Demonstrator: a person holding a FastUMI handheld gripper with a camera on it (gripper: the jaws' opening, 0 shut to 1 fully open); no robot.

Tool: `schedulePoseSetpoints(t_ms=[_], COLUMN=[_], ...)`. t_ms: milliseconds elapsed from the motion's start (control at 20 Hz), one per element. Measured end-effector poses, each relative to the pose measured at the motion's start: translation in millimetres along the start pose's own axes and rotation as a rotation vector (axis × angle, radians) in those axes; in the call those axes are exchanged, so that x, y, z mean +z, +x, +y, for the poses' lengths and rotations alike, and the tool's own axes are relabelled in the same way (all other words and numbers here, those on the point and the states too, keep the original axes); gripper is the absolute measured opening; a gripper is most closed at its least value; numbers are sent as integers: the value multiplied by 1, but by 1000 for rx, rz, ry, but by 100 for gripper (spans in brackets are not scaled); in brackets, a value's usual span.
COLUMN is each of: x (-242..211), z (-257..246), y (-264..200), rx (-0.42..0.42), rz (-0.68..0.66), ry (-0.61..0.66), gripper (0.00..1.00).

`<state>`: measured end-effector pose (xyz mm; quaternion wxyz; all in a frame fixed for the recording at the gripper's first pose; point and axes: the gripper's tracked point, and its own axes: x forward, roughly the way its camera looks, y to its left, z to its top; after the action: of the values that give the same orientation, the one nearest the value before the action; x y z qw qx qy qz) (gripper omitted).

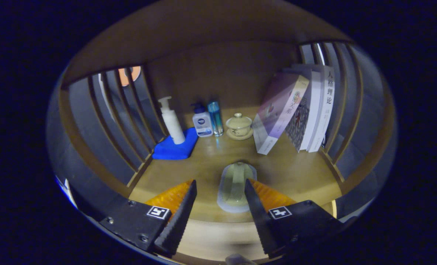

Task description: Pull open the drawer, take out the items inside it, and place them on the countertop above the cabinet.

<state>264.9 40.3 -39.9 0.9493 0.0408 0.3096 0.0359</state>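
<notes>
Your claw point(220, 197) stands wide open and holds nothing. Between its two fingers, a little nearer to the right finger point(254, 200), lies the pale translucent oblong plastic item point(236, 186), flat on the light wooden surface point(203, 169). It looks like a rounded clear package with a greenish-yellow piece inside; what the piece is, I cannot tell. Neither finger seems to press on it, though the right finger covers a part of its edge.

I take this oblong item as the landmark. Beyond it, at the back of the surface, you see one small cream ceramic lidded cup point(239, 124) that stands on one saucer. To the left of the cup, there is one slim blue transparent bottle point(215, 117), then one white bottle with a dark blue cap point(202, 123), then one tall white pump bottle point(171, 120). The pump bottle stands upright on one folded bright blue cloth point(176, 149). Beyond the oblong item and to the right, about four books point(299, 110) lean together to the right; the exact count is hard to see. Wooden slats point(130, 121) close the left and right sides.
</notes>
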Motion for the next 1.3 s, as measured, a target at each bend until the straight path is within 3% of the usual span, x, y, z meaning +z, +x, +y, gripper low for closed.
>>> schedulePoseSetpoints(t_ms=[100, 450, 750, 1000, 1300], x=[-8, -40, -81, -144, -219], z=[3, 20, 20, 11, -2], y=[-23, -114, -171, -175, -148], rx=[5, 73, 41, -19, -91], rz=[-48, -277, -457, -514, -469], ry=[-34, -33, -67, -88, -85], gripper=[94, 98, 98, 99, 99])
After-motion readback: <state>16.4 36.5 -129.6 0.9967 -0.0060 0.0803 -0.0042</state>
